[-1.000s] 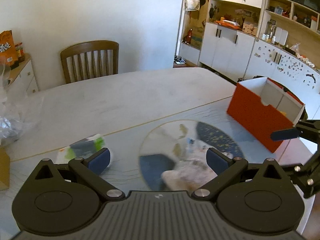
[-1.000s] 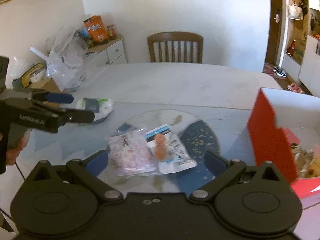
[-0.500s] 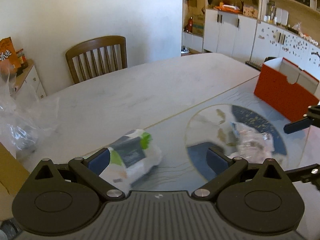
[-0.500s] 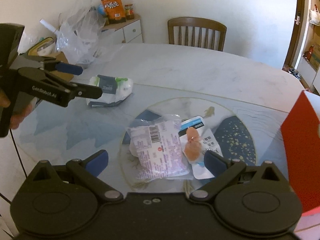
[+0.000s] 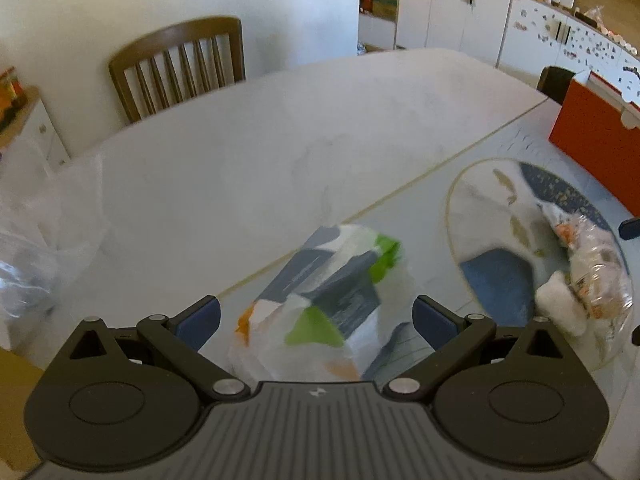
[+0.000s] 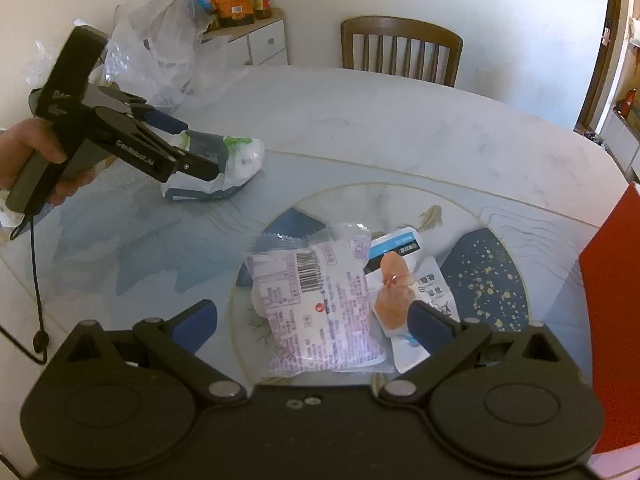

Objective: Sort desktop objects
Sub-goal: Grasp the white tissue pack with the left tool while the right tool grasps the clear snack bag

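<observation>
A soft white pack with grey and green print [image 5: 328,296] lies on the glass tabletop, right between the spread fingers of my left gripper [image 5: 316,320], which is open. The right wrist view shows the left gripper [image 6: 188,146] straddling that pack [image 6: 240,156], held by a hand. My right gripper [image 6: 313,326] is open, low over a pink-printed white packet [image 6: 320,304]. Beside that packet an orange sausage-like snack [image 6: 394,288] rests on a blue-and-white sachet [image 6: 416,256]. All three lie on the round patterned disc [image 6: 488,280].
An open red box [image 5: 596,144] stands at the table's right side, seen as a red wall [image 6: 612,300] in the right wrist view. Crumpled plastic bags [image 6: 160,60] sit at the left edge, and a wooden chair [image 6: 400,48] stands behind the table.
My left gripper has swung left from the round disc to the white pack and closed in until its fingers flank it. My right gripper has moved nearer the packets on the disc.
</observation>
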The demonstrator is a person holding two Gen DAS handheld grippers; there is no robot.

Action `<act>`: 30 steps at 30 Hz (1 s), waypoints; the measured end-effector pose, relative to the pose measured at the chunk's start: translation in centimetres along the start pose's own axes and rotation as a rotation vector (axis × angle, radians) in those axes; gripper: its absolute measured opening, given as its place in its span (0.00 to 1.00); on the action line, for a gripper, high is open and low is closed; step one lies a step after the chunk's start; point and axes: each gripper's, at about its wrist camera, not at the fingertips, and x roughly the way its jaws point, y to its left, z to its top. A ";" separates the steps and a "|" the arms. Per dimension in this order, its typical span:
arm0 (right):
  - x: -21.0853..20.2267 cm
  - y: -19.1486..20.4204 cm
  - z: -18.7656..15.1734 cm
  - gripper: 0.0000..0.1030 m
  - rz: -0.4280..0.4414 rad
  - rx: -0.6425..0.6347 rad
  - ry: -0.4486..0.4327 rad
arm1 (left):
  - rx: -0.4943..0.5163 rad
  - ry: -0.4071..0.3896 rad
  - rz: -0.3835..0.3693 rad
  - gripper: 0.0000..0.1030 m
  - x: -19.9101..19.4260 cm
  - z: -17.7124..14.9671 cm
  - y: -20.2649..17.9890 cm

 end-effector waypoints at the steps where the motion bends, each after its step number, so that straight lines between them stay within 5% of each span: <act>1: 0.2 0.0 0.0 0.99 0.002 -0.002 0.005 | -0.001 0.005 -0.004 1.00 0.3 -0.1 0.2; 15: 2.2 0.1 0.3 0.89 -0.013 0.001 0.046 | -0.024 0.005 -0.108 0.99 2.5 -0.3 1.2; 17: 2.4 0.0 0.3 0.80 -0.009 0.009 0.054 | -0.017 -0.003 -0.106 0.99 2.5 -0.6 1.1; 30: 2.2 -0.4 0.0 0.68 -0.006 0.056 0.067 | -0.013 -0.042 -0.103 0.65 1.2 -1.1 0.3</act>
